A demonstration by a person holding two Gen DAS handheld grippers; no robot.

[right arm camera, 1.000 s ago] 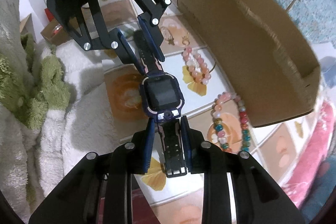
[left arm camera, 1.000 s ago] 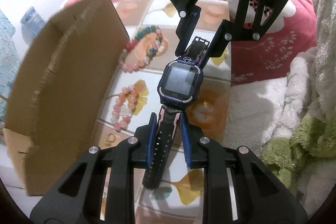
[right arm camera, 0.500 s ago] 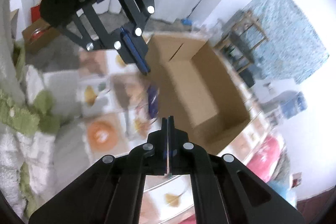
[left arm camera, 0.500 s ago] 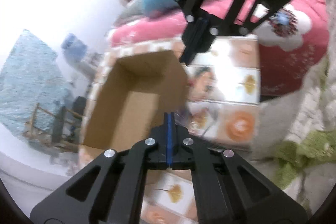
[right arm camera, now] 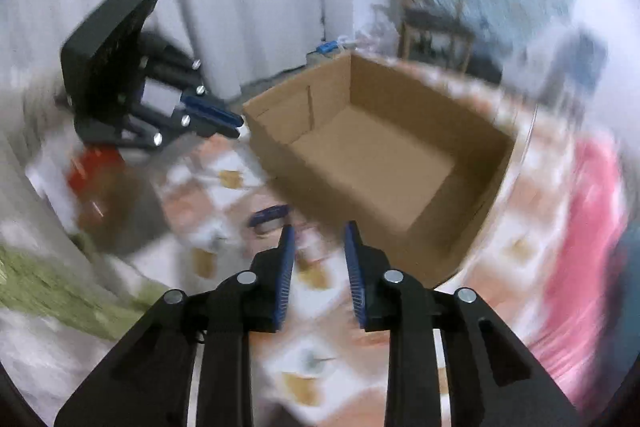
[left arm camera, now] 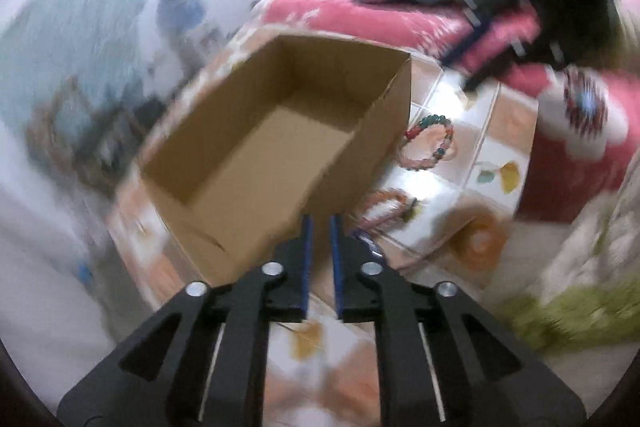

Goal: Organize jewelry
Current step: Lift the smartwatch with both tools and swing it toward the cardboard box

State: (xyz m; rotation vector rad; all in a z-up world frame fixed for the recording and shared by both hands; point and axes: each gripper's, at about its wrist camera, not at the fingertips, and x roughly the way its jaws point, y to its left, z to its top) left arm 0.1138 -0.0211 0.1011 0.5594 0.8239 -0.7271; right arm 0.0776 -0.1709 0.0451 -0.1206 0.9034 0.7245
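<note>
Nearest in the left wrist view, the left gripper (left arm camera: 320, 223) is showing a narrow gap between its blue pads, which have just been opening, and nothing is sitting between them. In the right wrist view, the right gripper (right arm camera: 320, 233) is standing with a somewhat wider gap, its jaws also just having been opening, and nothing is lying between its pads either.

Just beyond the right gripper's tips, a blurred dark blue shape, apparently the watch (right arm camera: 269, 217), is lying on the patterned cloth (right arm camera: 312, 355) near the near left corner of the cardboard box (right arm camera: 400, 163). Both views are smeared by motion, so small details are hard to read.

Farther out in the left wrist view, a peach bead bracelet (left arm camera: 386, 203) is resting on the cloth just right of the box (left arm camera: 256, 155), and a multicoloured bead bracelet (left arm camera: 430, 143) is lying beyond it, beside the box's right wall. The box is standing open, its inside looking bare. Beyond the cloth, a red blanket (left arm camera: 360, 17) is spreading across the far side.
</note>
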